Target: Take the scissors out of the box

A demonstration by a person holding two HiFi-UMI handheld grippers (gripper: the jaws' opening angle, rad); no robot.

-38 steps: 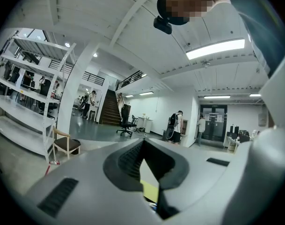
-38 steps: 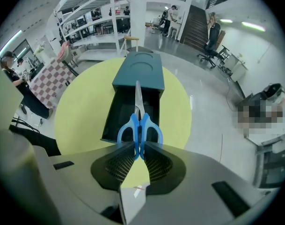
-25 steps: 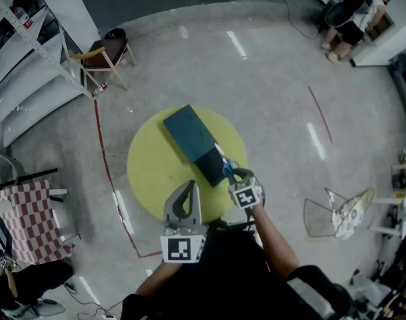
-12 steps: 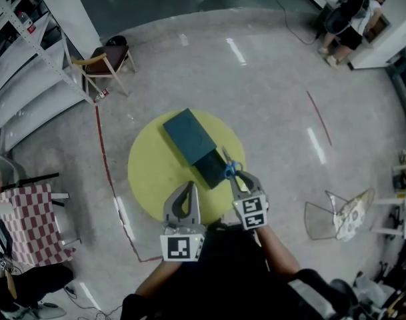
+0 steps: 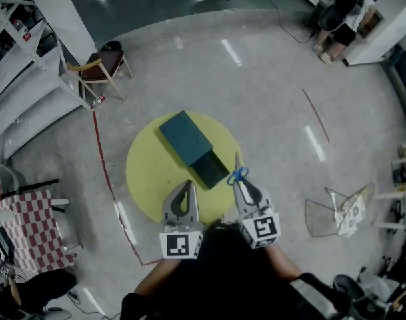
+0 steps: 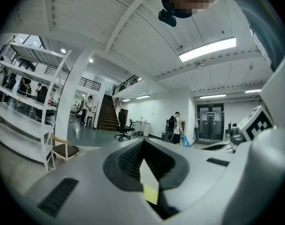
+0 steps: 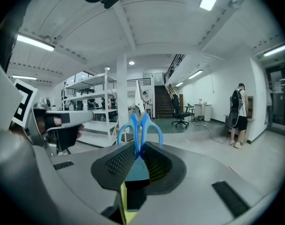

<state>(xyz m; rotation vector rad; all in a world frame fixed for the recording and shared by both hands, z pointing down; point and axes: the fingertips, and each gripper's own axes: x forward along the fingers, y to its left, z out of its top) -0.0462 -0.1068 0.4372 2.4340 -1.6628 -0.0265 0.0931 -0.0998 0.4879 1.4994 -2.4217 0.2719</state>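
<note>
Blue-handled scissors [image 5: 237, 173] are clamped by the handles in my right gripper [image 5: 240, 181], just right of the box and apart from it. In the right gripper view the scissors [image 7: 139, 125] stand upright from the shut right gripper [image 7: 138, 154], blades pointing away. The dark teal box [image 5: 186, 139] lies on the round yellow table [image 5: 146, 172], its drawer part [image 5: 210, 169] slid out toward me. My left gripper [image 5: 187, 185] hovers over the table's near edge, shut and empty. The left gripper [image 6: 144, 165] shows only the room beyond its jaws.
A wooden chair [image 5: 99, 64] and metal shelving [image 5: 29, 72] stand at the far left. A checkered cloth [image 5: 26, 222] lies at near left, and a wire basket [image 5: 339, 212] at right. A person [image 5: 346, 15] is at the far right. A red line [image 5: 103, 165] crosses the floor.
My right gripper has drawn back toward me and to the right, carrying the scissors off the box's open drawer. The left gripper has stayed put.
</note>
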